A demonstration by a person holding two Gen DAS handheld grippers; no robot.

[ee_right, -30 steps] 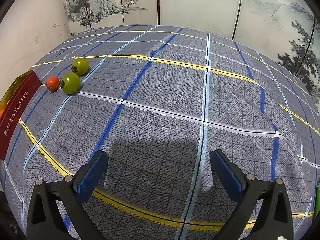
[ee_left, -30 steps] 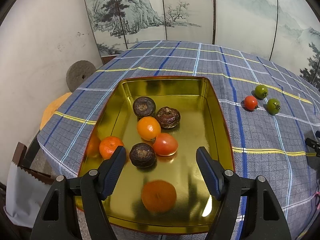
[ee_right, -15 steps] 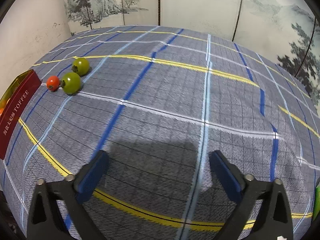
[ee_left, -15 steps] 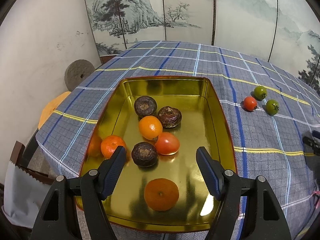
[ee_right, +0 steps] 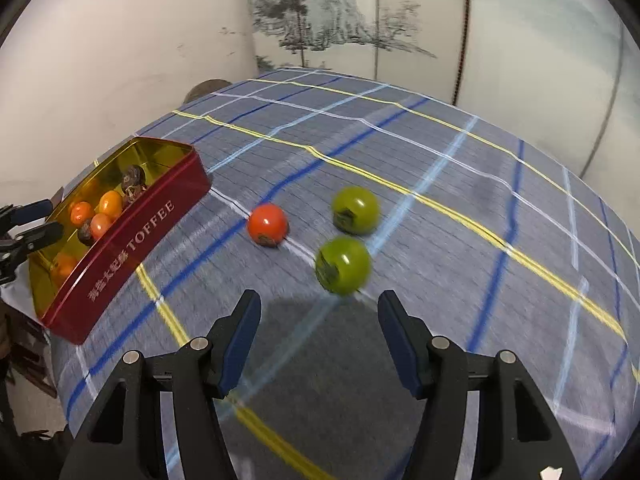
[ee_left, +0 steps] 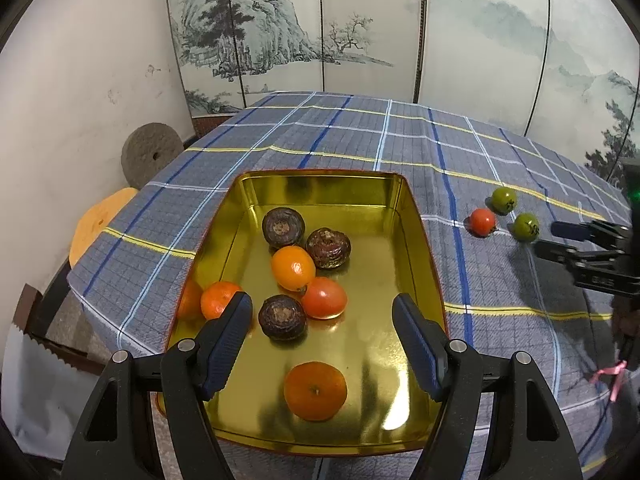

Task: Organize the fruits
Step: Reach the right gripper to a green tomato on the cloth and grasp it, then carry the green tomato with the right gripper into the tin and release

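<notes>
A gold tin tray (ee_left: 412, 220) with red outer walls (ee_right: 132, 248) holds several fruits: oranges, a red tomato (ee_left: 324, 298) and dark brown fruits. My left gripper (ee_left: 322, 324) is open and empty above the tray's near half. On the cloth lie a red tomato (ee_right: 267, 225) and two green tomatoes, one near (ee_right: 342, 265) and one far (ee_right: 356, 210). My right gripper (ee_right: 318, 316) is open and empty, just short of the near green tomato. It also shows in the left wrist view (ee_left: 556, 236).
The round table has a blue plaid cloth (ee_right: 460, 200). A painted folding screen (ee_left: 360, 28) stands behind it. A stone disc (ee_left: 150, 154) and an orange stool (ee_left: 96, 224) sit by the white wall on the left.
My right gripper has swung left and moved close to the three tomatoes, which now fill the middle of its view. My left gripper has drawn back a little over the tray.
</notes>
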